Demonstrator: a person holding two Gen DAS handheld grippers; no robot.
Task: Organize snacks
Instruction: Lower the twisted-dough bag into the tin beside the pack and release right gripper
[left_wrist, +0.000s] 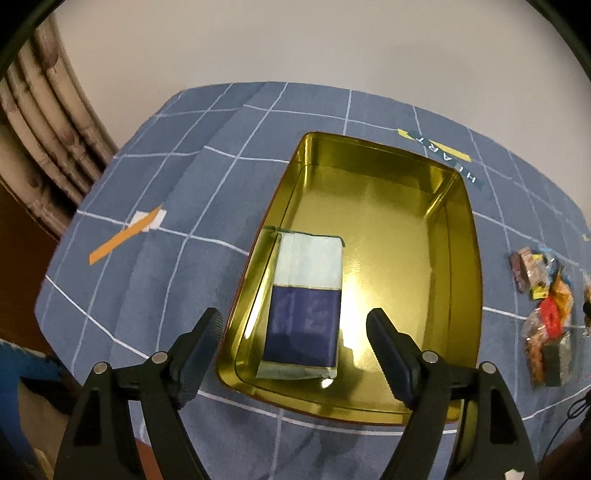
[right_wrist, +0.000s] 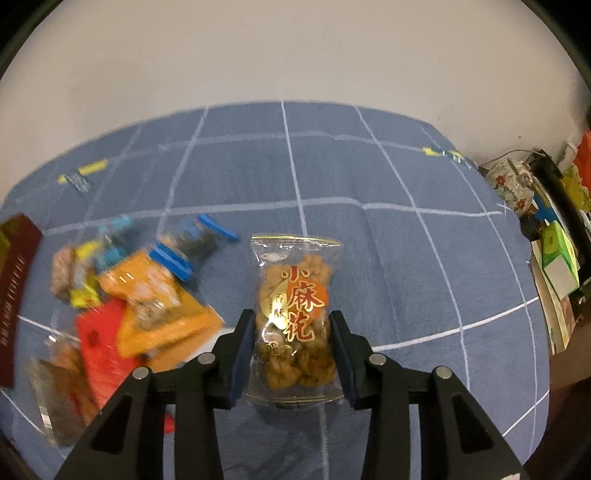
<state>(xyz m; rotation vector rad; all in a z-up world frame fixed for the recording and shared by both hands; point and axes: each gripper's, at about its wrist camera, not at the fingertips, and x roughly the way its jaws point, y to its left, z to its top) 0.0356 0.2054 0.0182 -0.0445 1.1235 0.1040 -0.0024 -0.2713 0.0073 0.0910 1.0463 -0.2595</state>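
A: Left wrist view first. The left claw (left_wrist: 295, 325) hangs over the gold tin (left_wrist: 461, 236) with its jaws wide apart and nothing between the pads. Directly below them a blue-and-pale packet (left_wrist: 304, 299) lies flat against the tin's left wall, near the corner closest to us.

B: So that one looks delivered, and the tin is mostly bare. What's beside it?

A: More snacks, a loose pile (left_wrist: 546, 317) toward the right edge of the surface (left_wrist: 147, 177), well apart from the tin. Orange tape (left_wrist: 123, 236) marks the cloth on the left. Nothing blocks the tin's mouth.

B: And the right wrist view?

A: The right claw (right_wrist: 291, 325) is clamped on a clear bag of fried dough twists (right_wrist: 293, 314), pads pressing both long sides. I judge it's the carry step: this bag goes to the tin next.

B: What does that call for?

A: A steady grip, since the film is slick and the contents brittle, then a drop into the open floor beside the packet.

B: Anything in the way?

A: The blurred heap of wrappers (right_wrist: 147, 295) sits just to its left, and the left claw over the tin should clear out first. Household clutter (right_wrist: 546, 229) crowds the far right edge.
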